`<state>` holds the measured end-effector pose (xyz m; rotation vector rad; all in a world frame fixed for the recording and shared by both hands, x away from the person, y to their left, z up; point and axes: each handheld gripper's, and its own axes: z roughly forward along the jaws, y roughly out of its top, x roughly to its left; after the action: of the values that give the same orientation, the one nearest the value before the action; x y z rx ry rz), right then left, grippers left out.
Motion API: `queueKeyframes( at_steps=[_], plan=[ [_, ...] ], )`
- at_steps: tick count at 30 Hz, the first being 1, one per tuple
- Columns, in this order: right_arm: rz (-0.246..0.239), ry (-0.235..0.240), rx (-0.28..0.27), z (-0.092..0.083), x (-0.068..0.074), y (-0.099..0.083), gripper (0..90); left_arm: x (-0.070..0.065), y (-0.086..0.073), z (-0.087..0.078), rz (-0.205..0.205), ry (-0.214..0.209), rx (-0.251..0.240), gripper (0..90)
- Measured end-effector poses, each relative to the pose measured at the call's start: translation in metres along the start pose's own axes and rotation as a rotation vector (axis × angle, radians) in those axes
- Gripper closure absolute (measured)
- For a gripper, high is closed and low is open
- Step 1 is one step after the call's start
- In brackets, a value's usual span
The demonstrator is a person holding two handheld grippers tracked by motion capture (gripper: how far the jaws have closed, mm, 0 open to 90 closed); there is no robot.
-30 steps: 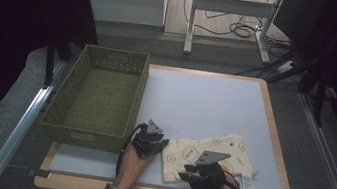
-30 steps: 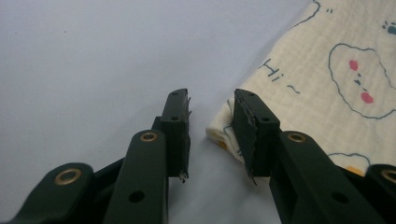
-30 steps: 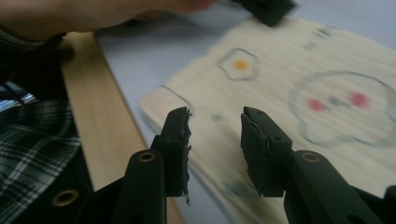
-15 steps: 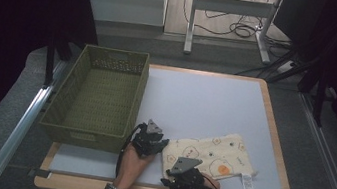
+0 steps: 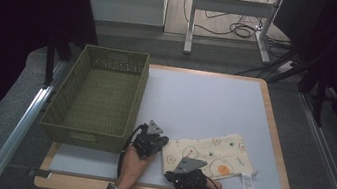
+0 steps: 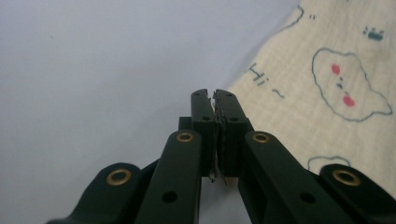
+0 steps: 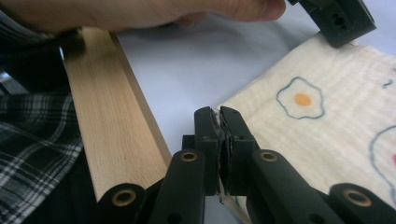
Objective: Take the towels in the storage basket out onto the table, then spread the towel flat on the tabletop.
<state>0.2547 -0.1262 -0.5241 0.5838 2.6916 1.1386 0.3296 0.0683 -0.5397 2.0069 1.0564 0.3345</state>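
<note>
A cream cloth (image 5: pixel 213 154) printed with eggs and small faces lies flat near the table's front right. My left gripper (image 5: pixel 163 142) sits at its far left corner; in the left gripper view (image 6: pixel 214 95) the jaws have just closed, pinching the cloth's edge (image 6: pixel 327 60). My right gripper (image 5: pixel 170 172) is at the near left corner. Its jaws (image 7: pixel 220 114) have also just closed, with the cloth's corner (image 7: pixel 299 121) caught between them. The left gripper (image 7: pixel 343 21) and its hand (image 7: pixel 163 11) show at the top of the right gripper view.
An olive woven basket (image 5: pixel 100 94) stands at the table's left, just beyond the left hand. The pale blue table top (image 5: pixel 206 100) has a wooden rim (image 7: pixel 112 116) close behind the right gripper. A white label (image 5: pixel 248 185) sticks out of the cloth's near right corner.
The right hand slid left along the cloth's near edge to its left corner. Both pairs of jaws closed on the cloth. The left hand stayed put.
</note>
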Motion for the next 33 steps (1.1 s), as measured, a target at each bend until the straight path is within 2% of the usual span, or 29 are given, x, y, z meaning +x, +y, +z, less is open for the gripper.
queueKeyframes(
  at_steps=[6,13,33],
  plan=[
    [0.024,-0.001,-0.037,-0.015,-0.006,0.003,86.8,-0.004,0.011,-0.005,0.027,0.003,-0.03,87.9],
    [0.048,-0.039,-0.079,-0.035,-0.016,0.0,86.7,-0.009,0.027,-0.006,0.048,-0.013,-0.062,87.6],
    [0.15,-0.151,-0.115,-0.082,-0.048,-0.031,86.7,-0.044,0.068,0.026,0.146,-0.054,-0.064,87.5]
  ],
)
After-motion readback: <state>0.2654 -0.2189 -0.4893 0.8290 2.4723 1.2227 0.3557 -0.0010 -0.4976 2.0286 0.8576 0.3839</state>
